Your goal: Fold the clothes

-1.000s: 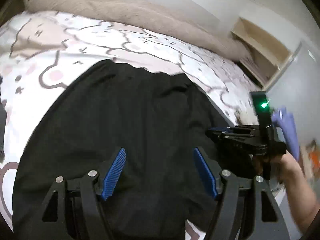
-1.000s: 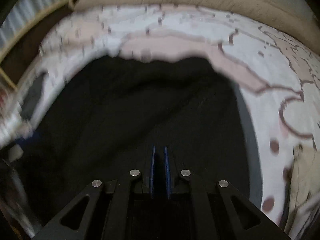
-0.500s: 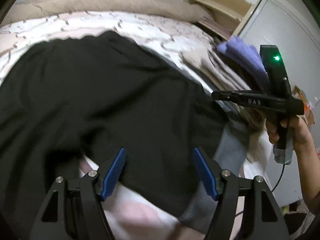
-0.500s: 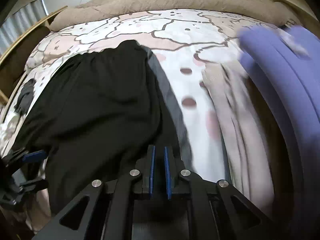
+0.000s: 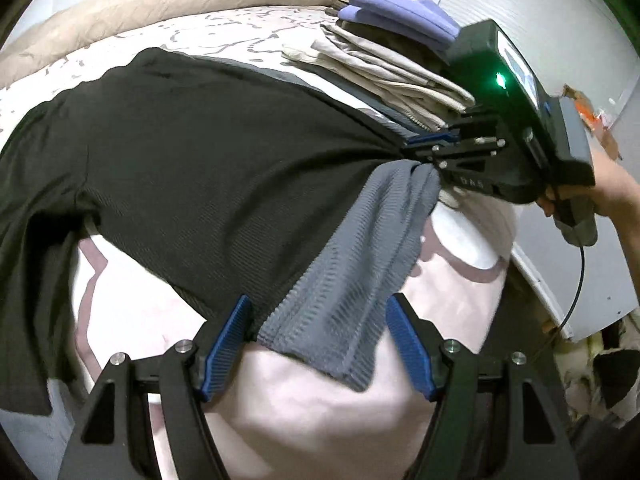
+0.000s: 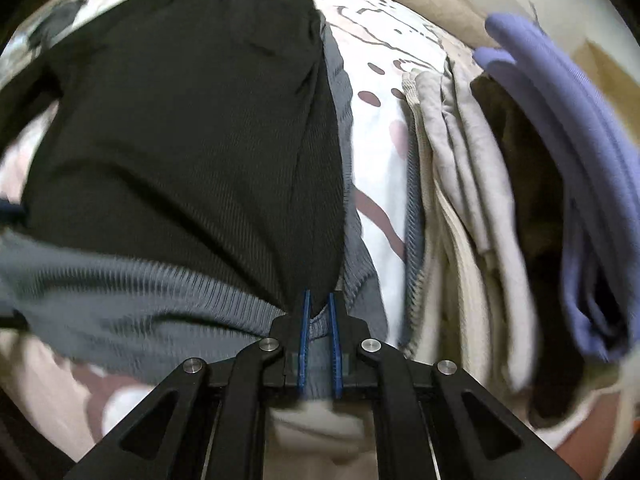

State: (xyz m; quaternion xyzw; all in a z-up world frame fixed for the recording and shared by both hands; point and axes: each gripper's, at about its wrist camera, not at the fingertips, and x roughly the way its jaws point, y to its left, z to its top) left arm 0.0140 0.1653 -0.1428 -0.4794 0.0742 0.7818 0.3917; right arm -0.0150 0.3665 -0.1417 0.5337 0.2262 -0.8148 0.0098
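**Black garment gripped at its grey hem**

While the black garment point(image 5: 208, 152) lay spread across the bed point(image 5: 304, 412), its grey ribbed hem point(image 5: 360, 280) was lifted at one corner and ran in a band from my right hand-held gripper point(image 6: 318, 312) down toward my left one. My right hand-held gripper had its blue pads nearly together, pinching a bunched fold where the black cloth met the grey rib; in the left wrist view the fabric pulled into taut creases at that pinch. My left hand-held gripper point(image 5: 320, 348) stood wide apart and held nothing; the free end of the grey hem hung between its fingers point(image 5: 228, 344), close to the left pad, though I could not tell whether it touched. The rest of the garment stretched away to the left, one sleeve drooping at the bed's edge.

Under it lay the pink and white patterned bedsheet point(image 6: 380, 128). Just beside the garment, on the right, sat a pile of folded clothes: beige pieces point(image 6: 472, 208), something dark brown point(image 6: 532, 184) and a purple item point(image 6: 576, 128) on the outer side. A tan blanket point(image 5: 168, 4) ran along the far edge of the bed. My right hand point(image 5: 592, 188) gripped the tool's handle, where a green light point(image 5: 500, 79) glowed.
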